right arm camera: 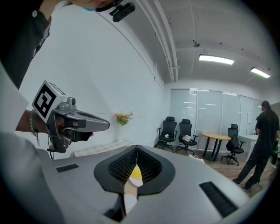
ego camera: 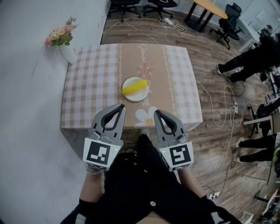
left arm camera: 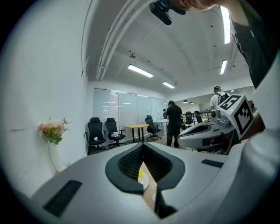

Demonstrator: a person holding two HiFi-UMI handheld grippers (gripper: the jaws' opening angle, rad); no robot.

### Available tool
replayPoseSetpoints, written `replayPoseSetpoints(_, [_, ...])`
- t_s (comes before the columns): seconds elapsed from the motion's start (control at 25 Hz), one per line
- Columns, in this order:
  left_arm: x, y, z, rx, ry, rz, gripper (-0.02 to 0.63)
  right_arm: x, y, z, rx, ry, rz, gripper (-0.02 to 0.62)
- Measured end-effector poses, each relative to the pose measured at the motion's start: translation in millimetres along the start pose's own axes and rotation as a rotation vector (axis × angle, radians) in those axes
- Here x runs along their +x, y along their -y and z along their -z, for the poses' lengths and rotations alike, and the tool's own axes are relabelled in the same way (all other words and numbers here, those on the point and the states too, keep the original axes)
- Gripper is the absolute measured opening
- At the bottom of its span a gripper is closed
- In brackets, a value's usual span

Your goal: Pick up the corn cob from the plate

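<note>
A yellow corn cob [ego camera: 134, 87] lies on a small white plate [ego camera: 142, 95] near the middle of the checked tablecloth. My left gripper [ego camera: 119, 107] and right gripper [ego camera: 156, 113] hang side by side over the table's near edge, short of the plate, both pointing toward it. Each is shut with nothing between its jaws. In the left gripper view the closed left gripper [left arm camera: 142, 146] leaves a slit through which a sliver of the corn cob [left arm camera: 139, 176] shows. The right gripper [right arm camera: 137, 148] in its own view frames the corn cob [right arm camera: 135, 174] the same way.
A white vase of flowers [ego camera: 64, 45] stands at the table's far left corner by the wall. Cables [ego camera: 221, 114] trail over the wooden floor to the right, where people [ego camera: 249, 59] stand. Office chairs [ego camera: 127, 5] and a desk lie beyond the table.
</note>
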State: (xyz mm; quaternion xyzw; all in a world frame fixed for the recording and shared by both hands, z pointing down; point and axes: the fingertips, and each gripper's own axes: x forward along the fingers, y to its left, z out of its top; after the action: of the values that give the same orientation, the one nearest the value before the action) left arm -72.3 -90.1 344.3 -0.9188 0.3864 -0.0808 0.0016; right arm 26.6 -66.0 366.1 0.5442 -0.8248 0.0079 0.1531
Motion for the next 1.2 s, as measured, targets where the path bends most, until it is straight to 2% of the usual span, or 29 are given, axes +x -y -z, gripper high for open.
replayPoseSetpoints(0.16, [14.5,-4.9,0.4,-0.002,0.001,-0.014,0.012,12.3,11.0,1.2,-0.007,0.001,-0.025,0.04])
replayPoseSetpoints(0.36, [41.4,-12.5,-3.3,0.035,0.002,-0.028,0.014,32.5,29.2,0.8,-0.001,-0.006,-0.073,0.04])
replayPoseSetpoints(0.52, [64.0,-16.3,-4.2,-0.005,-0.038,-0.056,0.014,48.1,48.3,-0.2,0.001,-0.003,-0.098,0.04])
replayPoseSetpoints(0.68, [88.3,-18.6,6.2,0.073,-0.051,-0.026,0.014,61.5,66.2,3.1,0.01,-0.001,-0.12,0.04])
replayPoseSetpoints(1.0, [138.9,-24.2,42.3,0.145,-0.183,-0.015,0.019,84.6,97.1,22.0,0.032,-0.047,-0.162,0.04])
replayPoseSetpoints(1.2, [155.6,-30.0,80.9,0.145,-0.298,-0.022,0.085,101.8,109.7,34.6,0.046,-0.068,-0.195,0.04])
